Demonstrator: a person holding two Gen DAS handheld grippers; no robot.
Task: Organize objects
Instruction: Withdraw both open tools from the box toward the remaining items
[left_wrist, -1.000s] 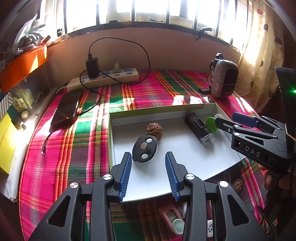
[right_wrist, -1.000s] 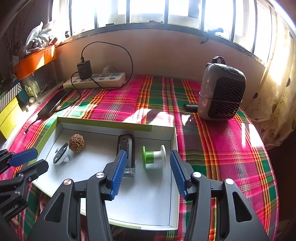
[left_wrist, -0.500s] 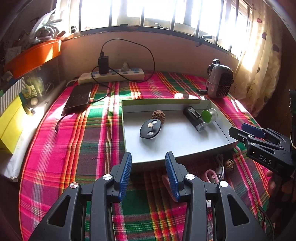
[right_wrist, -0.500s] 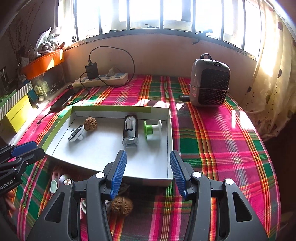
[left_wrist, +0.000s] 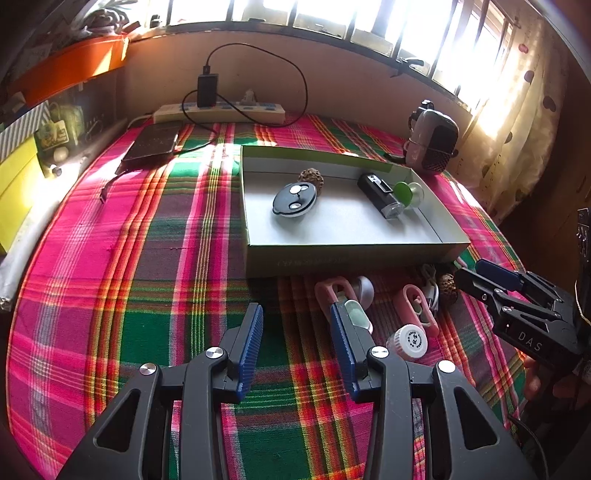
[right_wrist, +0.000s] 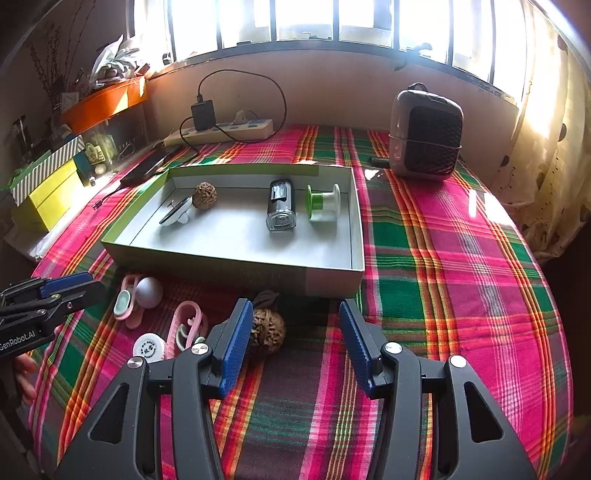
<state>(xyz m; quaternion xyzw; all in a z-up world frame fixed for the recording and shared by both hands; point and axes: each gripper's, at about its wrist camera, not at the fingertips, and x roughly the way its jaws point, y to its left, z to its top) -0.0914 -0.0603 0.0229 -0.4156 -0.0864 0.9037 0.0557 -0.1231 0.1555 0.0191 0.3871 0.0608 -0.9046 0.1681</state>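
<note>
A shallow grey box (left_wrist: 255, 206) (right_wrist: 356, 221) on the plaid cloth holds a walnut (left_wrist: 311, 175) (right_wrist: 204, 195), a black round disc (left_wrist: 294, 199) (right_wrist: 175, 211), a black lighter-like device (left_wrist: 378, 195) (right_wrist: 280, 204) and a green-and-white spool (left_wrist: 408, 193) (right_wrist: 323, 202). In front of the box lie pink clips (left_wrist: 419, 308) (right_wrist: 184, 325), a white cap (left_wrist: 408, 341) (right_wrist: 149, 347) and a second walnut (right_wrist: 267, 330) (left_wrist: 447, 288). My left gripper (left_wrist: 295, 332) is open and empty, before the box. My right gripper (right_wrist: 295, 339) is open and empty, the walnut by its left finger.
A power strip with charger (left_wrist: 219, 110) (right_wrist: 221, 131) and a phone (left_wrist: 153, 142) lie at the back left. A small grey heater (left_wrist: 432, 142) (right_wrist: 424, 136) stands back right. Yellow boxes (right_wrist: 48, 192) and an orange tray (right_wrist: 103, 101) line the left side.
Both grippers have pulled back from over the box toward the table's near side. The small objects in front of the box have come into view. Both stay open.
</note>
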